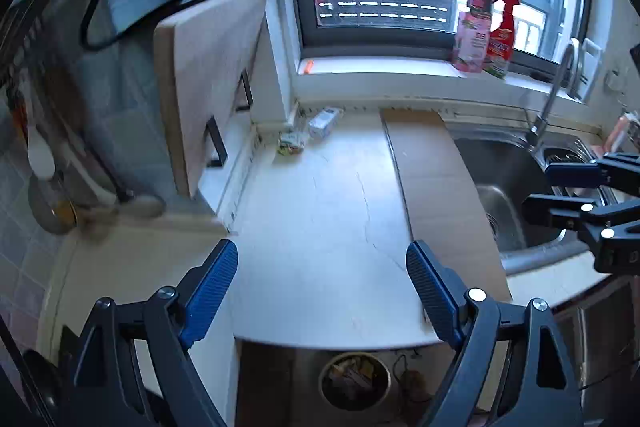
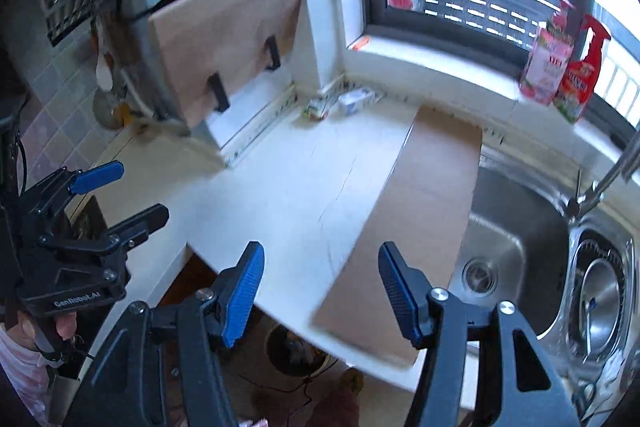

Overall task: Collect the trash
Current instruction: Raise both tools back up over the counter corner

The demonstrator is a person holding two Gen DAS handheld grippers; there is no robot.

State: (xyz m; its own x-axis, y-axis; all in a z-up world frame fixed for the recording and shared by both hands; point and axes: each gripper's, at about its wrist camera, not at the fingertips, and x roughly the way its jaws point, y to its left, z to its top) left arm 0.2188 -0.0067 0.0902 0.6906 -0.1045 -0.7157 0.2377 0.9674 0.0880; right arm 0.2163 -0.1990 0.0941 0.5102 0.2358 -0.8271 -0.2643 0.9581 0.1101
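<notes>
Two pieces of trash lie in the far corner of the white counter [image 1: 320, 195]: a crumpled green and yellow wrapper [image 1: 291, 143] and a small white and blue carton [image 1: 323, 121]. Both also show in the right wrist view, the wrapper [image 2: 316, 109] and the carton [image 2: 356, 99]. My left gripper [image 1: 322, 283] is open and empty above the counter's near edge. My right gripper [image 2: 322, 291] is open and empty, also over the near edge. A round trash bin [image 1: 354, 381] with rubbish in it stands on the floor below the counter edge; it also shows in the right wrist view [image 2: 294, 351].
A steel sink [image 2: 516, 239] with a tap [image 1: 552, 99] lies to the right. A wooden board [image 1: 436, 187] rests beside the sink. A cutting board [image 1: 208, 75] leans on the left. Two spray and soap bottles [image 1: 486, 35] stand on the windowsill.
</notes>
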